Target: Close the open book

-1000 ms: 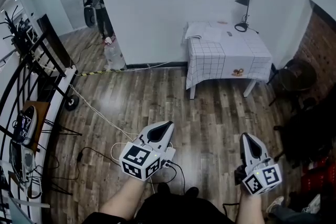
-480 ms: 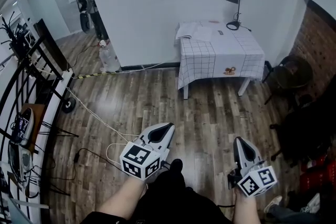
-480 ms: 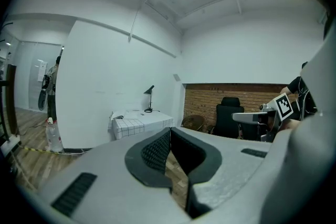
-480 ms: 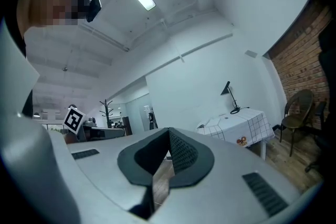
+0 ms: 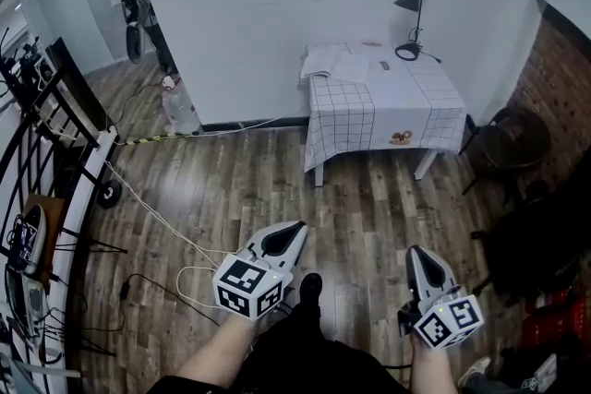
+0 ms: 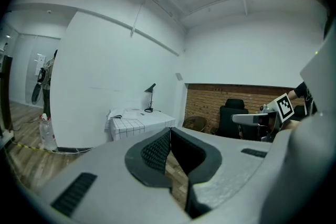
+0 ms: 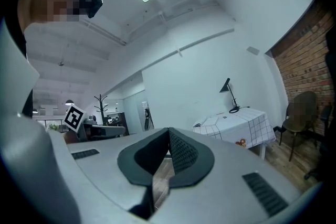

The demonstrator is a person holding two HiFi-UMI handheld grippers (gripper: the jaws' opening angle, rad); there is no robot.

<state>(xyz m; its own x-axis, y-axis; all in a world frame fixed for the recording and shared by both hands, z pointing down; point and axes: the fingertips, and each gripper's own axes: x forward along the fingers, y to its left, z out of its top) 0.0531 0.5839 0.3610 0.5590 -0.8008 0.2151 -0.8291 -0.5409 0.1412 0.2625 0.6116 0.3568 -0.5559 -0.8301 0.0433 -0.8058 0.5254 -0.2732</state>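
Note:
The open book [image 5: 334, 63] lies with its white pages up on the far left corner of a small table with a white checked cloth [image 5: 388, 101], across the room by the white wall. Low in the head view, well short of the table, my left gripper [image 5: 295, 227] and right gripper [image 5: 416, 252] point toward it over the wood floor. Both are shut and hold nothing. The left gripper view shows its closed tips [image 6: 169, 130] with the table [image 6: 140, 122] and book [image 6: 117, 114] far beyond. In the right gripper view the table [image 7: 239, 122] stands beyond the shut tips [image 7: 168, 130].
A black desk lamp [image 5: 412, 14] stands on the table's far side. A dark round chair [image 5: 512, 141] and a brick wall are at the right. A metal rack [image 5: 37, 161] lines the left, with cables [image 5: 152, 198] across the floor and a water bottle [image 5: 177, 111] by the wall.
The table and book have come nearer and shifted left in the head view as the person walks toward them. Both grippers sit slightly lower in the frame, still shut.

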